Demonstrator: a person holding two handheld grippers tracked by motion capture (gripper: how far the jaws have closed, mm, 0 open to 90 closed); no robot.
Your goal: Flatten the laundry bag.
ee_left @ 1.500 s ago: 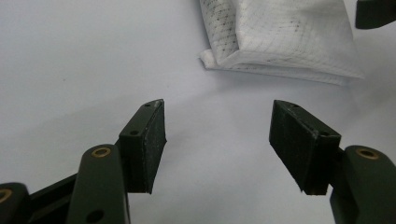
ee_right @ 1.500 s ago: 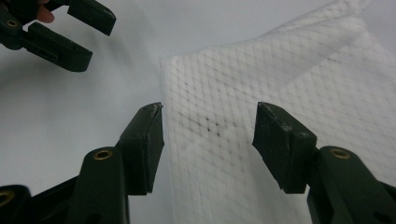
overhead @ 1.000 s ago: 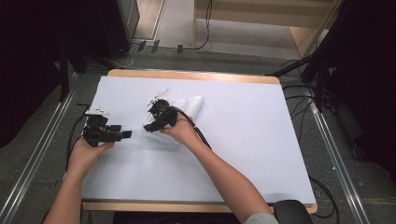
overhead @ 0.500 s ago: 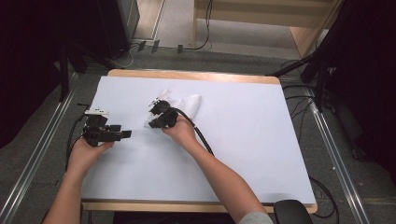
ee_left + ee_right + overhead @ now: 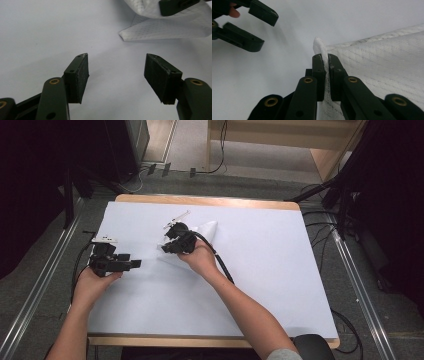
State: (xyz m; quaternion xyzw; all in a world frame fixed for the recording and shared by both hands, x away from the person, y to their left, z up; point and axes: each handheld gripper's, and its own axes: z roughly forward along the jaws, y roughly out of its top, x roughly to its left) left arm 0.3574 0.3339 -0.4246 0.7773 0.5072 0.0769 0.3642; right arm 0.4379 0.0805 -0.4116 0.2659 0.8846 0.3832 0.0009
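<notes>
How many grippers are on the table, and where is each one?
2. The left gripper hovers open near the table's left edge; the right gripper is at the centre, shut on the white cloth.

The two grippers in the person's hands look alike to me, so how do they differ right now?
The right gripper has its fingers pinched shut on an edge of the white cloth; the left gripper has its fingers wide apart with nothing between them. In the high view, the right gripper sits over the cloth near the table's middle, while the left gripper waits beside it, apart from the cloth. Both have black fingers and a trailing cable.
</notes>
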